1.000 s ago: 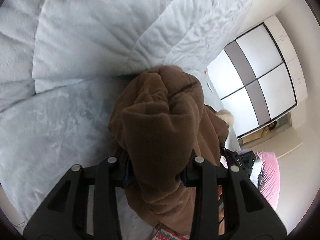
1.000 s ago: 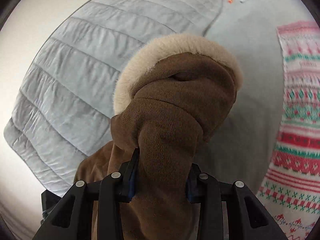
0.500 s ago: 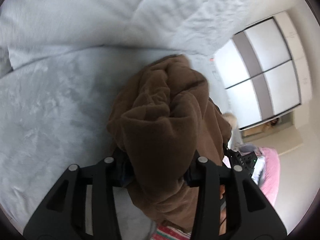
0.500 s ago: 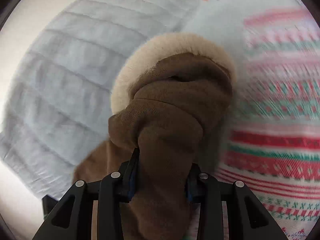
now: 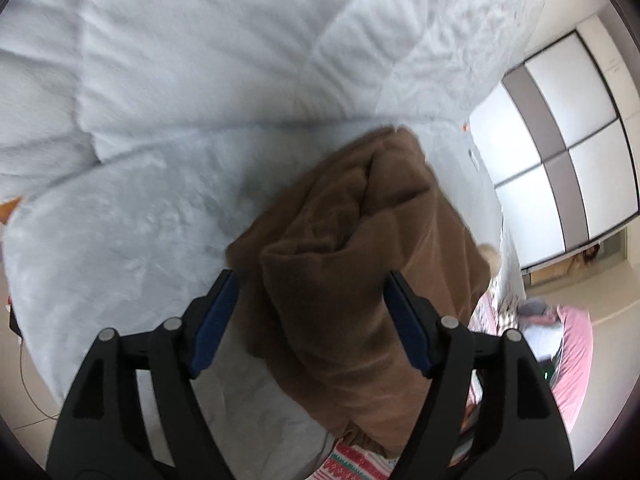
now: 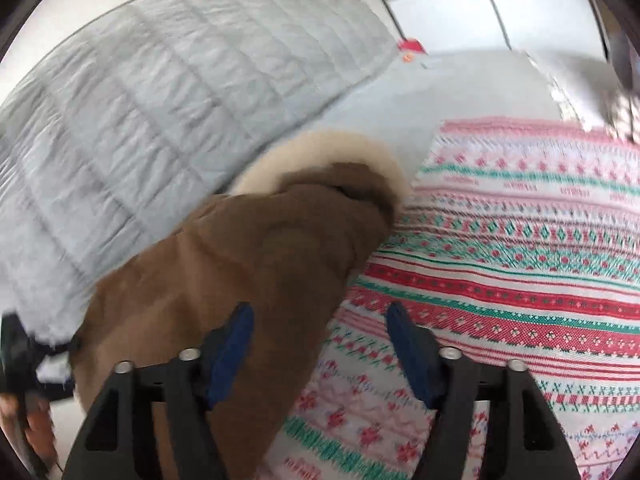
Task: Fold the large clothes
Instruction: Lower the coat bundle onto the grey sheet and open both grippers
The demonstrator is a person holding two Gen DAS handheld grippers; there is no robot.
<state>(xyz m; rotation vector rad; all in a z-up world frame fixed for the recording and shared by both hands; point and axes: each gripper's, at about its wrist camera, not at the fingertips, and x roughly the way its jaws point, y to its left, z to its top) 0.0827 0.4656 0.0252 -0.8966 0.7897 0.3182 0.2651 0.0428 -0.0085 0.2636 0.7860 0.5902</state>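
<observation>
A brown fleece garment [image 5: 360, 264] lies bunched on the pale blue bed cover [image 5: 120, 220]. My left gripper [image 5: 310, 280] straddles it, jaws opening, and the blue pads stand off the cloth. In the right wrist view the same brown garment [image 6: 248, 264] shows a cream fur trim [image 6: 320, 152] at its far end. My right gripper [image 6: 320, 312] is opening too. Its left pad lies against the brown cloth, and its right pad hangs free over a red, green and white patterned garment [image 6: 500, 280].
A white quilted duvet [image 5: 200, 60] is heaped behind the garment and also shows as a grey quilt [image 6: 160, 100]. A wardrobe with white and grey panels [image 5: 560, 140] stands to the right. A pink item [image 5: 576, 352] lies on the floor. A hand [image 6: 36, 432] shows at lower left.
Both grippers were shut on the brown garment and have spread their jaws, letting it go. The right gripper swung right, so the patterned garment now fills its view.
</observation>
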